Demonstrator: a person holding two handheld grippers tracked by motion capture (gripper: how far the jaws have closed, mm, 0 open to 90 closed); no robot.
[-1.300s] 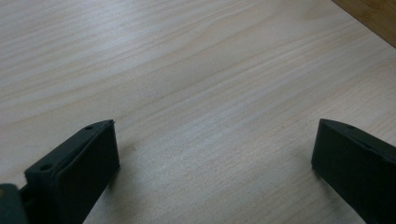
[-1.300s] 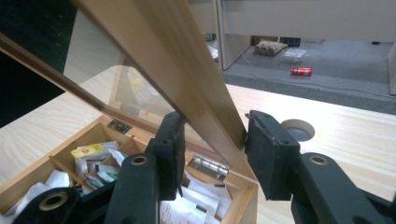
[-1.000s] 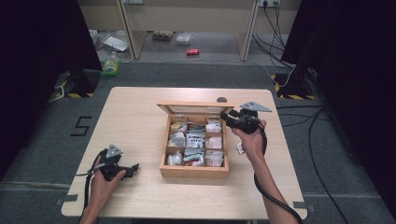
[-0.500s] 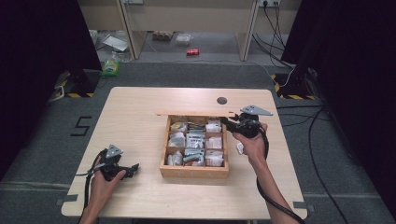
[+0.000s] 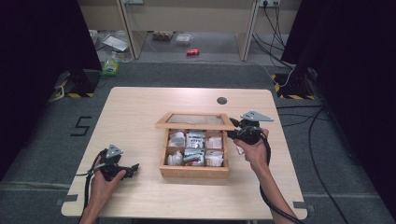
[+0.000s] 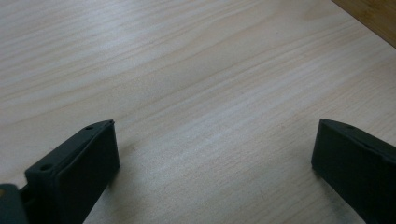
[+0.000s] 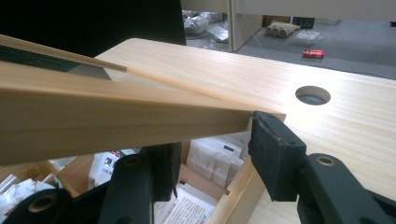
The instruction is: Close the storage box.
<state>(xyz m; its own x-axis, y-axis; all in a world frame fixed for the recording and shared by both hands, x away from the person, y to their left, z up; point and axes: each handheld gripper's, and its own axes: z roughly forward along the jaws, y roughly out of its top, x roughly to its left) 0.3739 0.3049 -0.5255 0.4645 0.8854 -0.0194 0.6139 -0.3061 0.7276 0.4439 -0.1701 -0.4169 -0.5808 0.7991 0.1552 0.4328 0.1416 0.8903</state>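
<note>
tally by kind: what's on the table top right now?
Wooden box with its hinged lid: 1
Tools, left tool and right tool: 2
Compartments seen inside the box, all holding packets: 6
Total: 3 things on the table, plus the packets, too small to count.

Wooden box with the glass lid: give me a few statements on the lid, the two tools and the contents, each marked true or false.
1. The right tool grips the front edge of the lid near its right corner. True.
2. The lid lies flat and shut on the box. False: it is part-way raised, and the compartments below are in sight.
3. The left tool holds a sachet. False: its jaws stand open over bare table.
4. The box compartments hold white packets. True.
5. The left tool rests on the box. False: it sits apart, to the left of the box, near the table's front edge.
</note>
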